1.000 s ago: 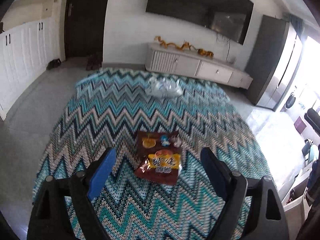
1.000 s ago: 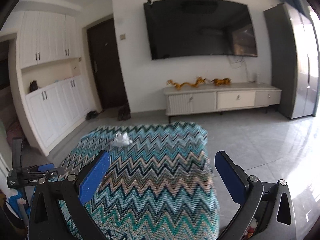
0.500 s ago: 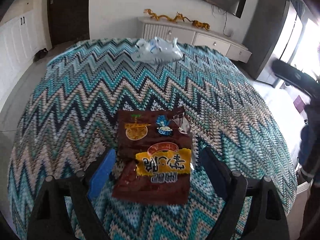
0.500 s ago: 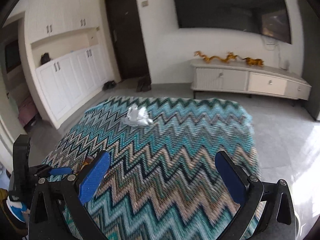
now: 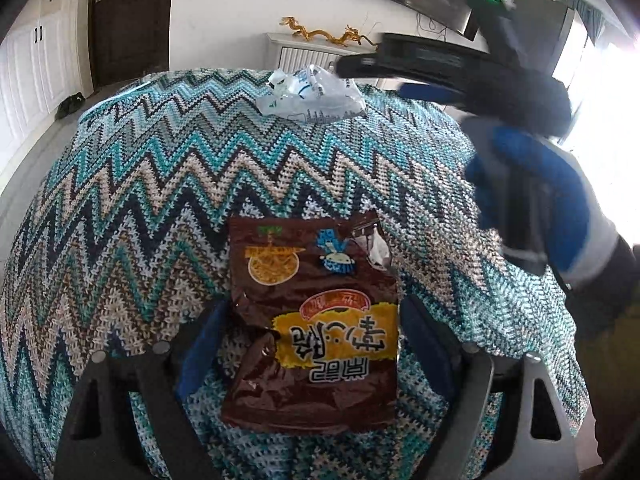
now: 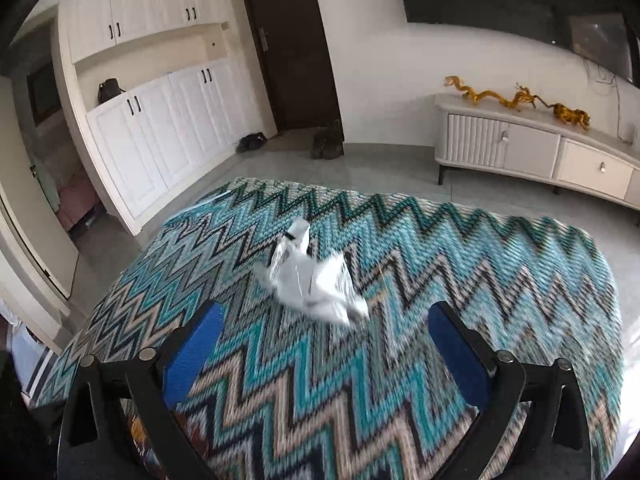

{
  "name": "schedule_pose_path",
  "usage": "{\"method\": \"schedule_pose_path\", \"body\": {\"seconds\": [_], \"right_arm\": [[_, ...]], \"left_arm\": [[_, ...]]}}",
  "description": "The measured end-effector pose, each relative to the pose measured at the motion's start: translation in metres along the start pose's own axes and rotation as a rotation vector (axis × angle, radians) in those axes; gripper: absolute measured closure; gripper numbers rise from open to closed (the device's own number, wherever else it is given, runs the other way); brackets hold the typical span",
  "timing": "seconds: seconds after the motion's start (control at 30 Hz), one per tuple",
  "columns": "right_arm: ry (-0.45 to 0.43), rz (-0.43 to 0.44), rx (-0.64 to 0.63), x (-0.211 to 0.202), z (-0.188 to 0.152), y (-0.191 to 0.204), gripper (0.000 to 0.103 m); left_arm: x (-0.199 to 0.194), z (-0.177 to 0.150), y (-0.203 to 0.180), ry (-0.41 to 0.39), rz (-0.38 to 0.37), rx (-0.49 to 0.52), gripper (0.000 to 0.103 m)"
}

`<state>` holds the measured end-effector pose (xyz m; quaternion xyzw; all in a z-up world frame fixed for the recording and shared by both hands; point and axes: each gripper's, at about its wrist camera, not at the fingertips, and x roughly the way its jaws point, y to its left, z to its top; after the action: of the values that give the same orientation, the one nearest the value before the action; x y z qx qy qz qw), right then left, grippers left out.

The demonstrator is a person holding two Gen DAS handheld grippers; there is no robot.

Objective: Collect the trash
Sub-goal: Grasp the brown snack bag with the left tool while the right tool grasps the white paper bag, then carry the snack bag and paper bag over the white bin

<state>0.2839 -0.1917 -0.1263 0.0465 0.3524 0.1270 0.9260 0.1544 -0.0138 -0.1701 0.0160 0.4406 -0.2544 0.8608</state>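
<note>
A brown and yellow snack wrapper (image 5: 316, 320) lies flat on the zigzag-patterned tablecloth (image 5: 160, 184). My left gripper (image 5: 312, 344) straddles it, one blue pad at each side edge. Its jaws are closing but the pads do not press on the wrapper. A crumpled clear plastic bag (image 5: 312, 94) lies at the far side of the table. In the right wrist view this plastic bag (image 6: 312, 280) lies just ahead of my right gripper (image 6: 325, 320), which is open and holds nothing. The right gripper (image 5: 372, 80) shows blurred in the left wrist view, just right of the bag.
A blue and white sleeve (image 5: 532, 208) reaches over the table's right side. Beyond the table stand a white TV cabinet (image 6: 532, 152) with golden dragon ornaments (image 6: 492, 96), a dark door (image 6: 288, 40) and white cupboards (image 6: 168, 128). Shoes (image 6: 328, 144) lie on the floor.
My left gripper has dropped down over the snack wrapper, which now lies between its fingers. The right gripper has swung left and down towards the plastic bag and entered the left wrist view.
</note>
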Motion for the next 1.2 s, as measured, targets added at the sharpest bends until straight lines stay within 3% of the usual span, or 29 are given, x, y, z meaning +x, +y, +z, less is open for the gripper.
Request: {"method": "schedule_pose_path", "body": {"seconds": [0.1, 0.2, 0.27, 0.4, 0.47, 0.67, 0.9, 1.2], "right_arm": [[0.026, 0.02, -0.015, 0.021, 0.005, 0.004, 0.007], [0.08, 0.014, -0.011, 0.041, 0.005, 0.005, 0.025], [0.103, 0.005, -0.004, 0.046, 0.001, 0.004, 0.043], [0.094, 0.009, 0.002, 0.039, -0.006, 0.001, 0.051], [0.093, 0.013, -0.002, 0.03, -0.012, 0.001, 0.061], [0.052, 0.017, 0.029, -0.025, -0.033, -0.002, 0.062], [-0.021, -0.017, 0.09, -0.124, -0.072, -0.01, 0.062], [-0.108, -0.11, 0.215, -0.258, -0.157, -0.037, 0.062]], "left_arm": [[-0.001, -0.002, -0.001, -0.006, 0.008, 0.0, 0.025], [-0.003, -0.005, 0.001, -0.015, 0.006, -0.011, 0.029], [-0.004, -0.007, 0.002, -0.02, 0.006, -0.017, 0.032], [-0.007, -0.009, 0.004, -0.025, 0.015, -0.017, 0.04], [-0.009, -0.011, 0.004, -0.028, 0.019, -0.016, 0.042], [-0.02, -0.02, 0.005, -0.032, 0.01, -0.03, 0.053], [-0.047, -0.042, 0.004, -0.021, -0.023, -0.077, 0.069], [-0.106, -0.062, -0.038, -0.057, -0.029, 0.007, 0.071]]}}
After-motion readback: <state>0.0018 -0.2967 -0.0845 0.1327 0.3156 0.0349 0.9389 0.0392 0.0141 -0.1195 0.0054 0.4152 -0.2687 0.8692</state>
